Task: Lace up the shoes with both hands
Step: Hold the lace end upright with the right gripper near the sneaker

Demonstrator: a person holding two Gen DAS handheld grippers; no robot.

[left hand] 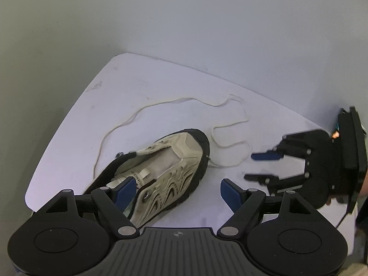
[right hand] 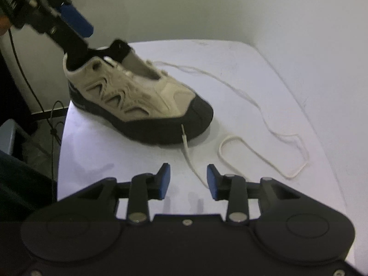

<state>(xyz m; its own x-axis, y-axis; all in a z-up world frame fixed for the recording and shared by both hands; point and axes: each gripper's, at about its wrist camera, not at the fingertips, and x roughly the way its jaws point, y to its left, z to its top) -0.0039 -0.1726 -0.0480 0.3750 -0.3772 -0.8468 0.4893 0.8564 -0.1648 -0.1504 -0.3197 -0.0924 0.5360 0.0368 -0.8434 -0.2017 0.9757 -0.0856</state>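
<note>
A beige shoe (left hand: 174, 161) with a black sole lies on the white table (left hand: 138, 87), toe pointing away. My left gripper (left hand: 177, 191) is open wide over its heel end. One finger sits in the shoe's opening and the other hangs outside, to the right of the shoe. In the right wrist view the shoe (right hand: 142, 96) is seen from the side, with the left gripper (right hand: 82, 42) reaching into its collar. A cream lace (right hand: 264, 156) trails loosely over the table in loops. Its tipped end (right hand: 185, 142) runs between the fingers of my right gripper (right hand: 188, 180), whose pads stand apart from it. The right gripper (left hand: 249, 166) is low beside the toe.
The table's rounded far corner (right hand: 253, 46) and left edge (right hand: 62, 138) are close by. Dark cables (right hand: 53, 119) hang beside that left edge. A grey wall stands behind. A person's hand (left hand: 363, 188) shows at the right rim.
</note>
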